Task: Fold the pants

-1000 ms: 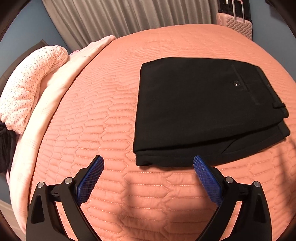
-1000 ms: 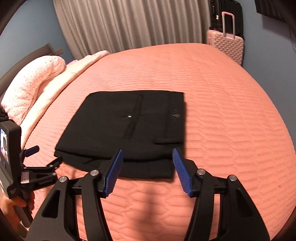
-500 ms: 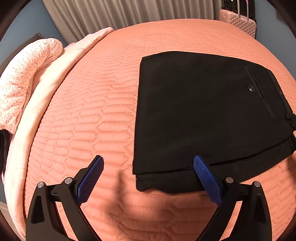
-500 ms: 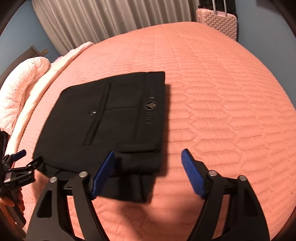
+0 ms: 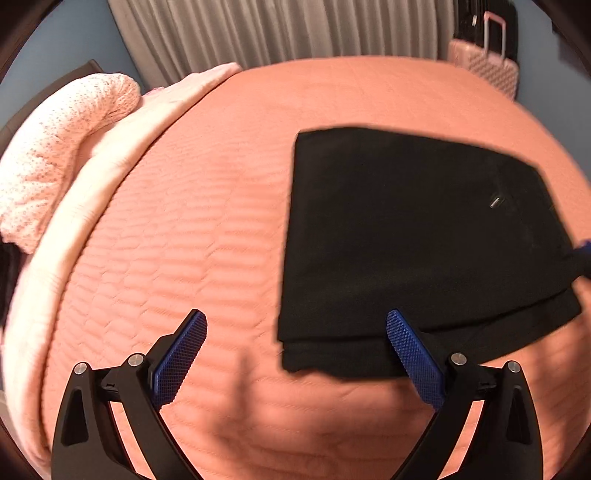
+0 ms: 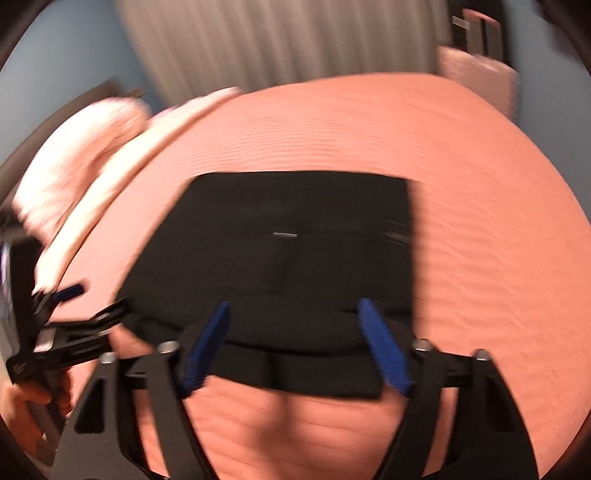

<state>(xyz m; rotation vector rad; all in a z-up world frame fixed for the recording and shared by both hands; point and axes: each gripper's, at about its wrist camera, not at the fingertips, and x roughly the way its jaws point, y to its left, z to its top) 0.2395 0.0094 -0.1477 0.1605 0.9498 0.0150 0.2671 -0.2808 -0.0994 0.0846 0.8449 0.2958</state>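
Ahead of the left tongs [image 5: 295, 334], on the salmon quilted bed [image 5: 192, 236], the folded black pants [image 5: 417, 236] lie flat in a neat rectangle — their near left corner sits just beyond the right-hand blue pad, while the left-hand pad stands over bare quilt. These tongs gape wide and hold nothing. To their left, along the edge of the bed, runs a pale pink blanket [image 5: 110, 158] with a speckled pillow [image 5: 55, 147] on it; far off to the right stands a pink suitcase [image 5: 487, 70] before grey curtains [image 5: 280, 33].

The right tongs [image 6: 293, 315] hover over the near edge of the pants [image 6: 288, 236], which shows stacked layers. Their jaws are closing — the cloth lies below and between the blue pads, yet neither pad presses on it, though the view is blurred. To their left, the other tool appears with a hand [image 6: 26, 402] around its handle.
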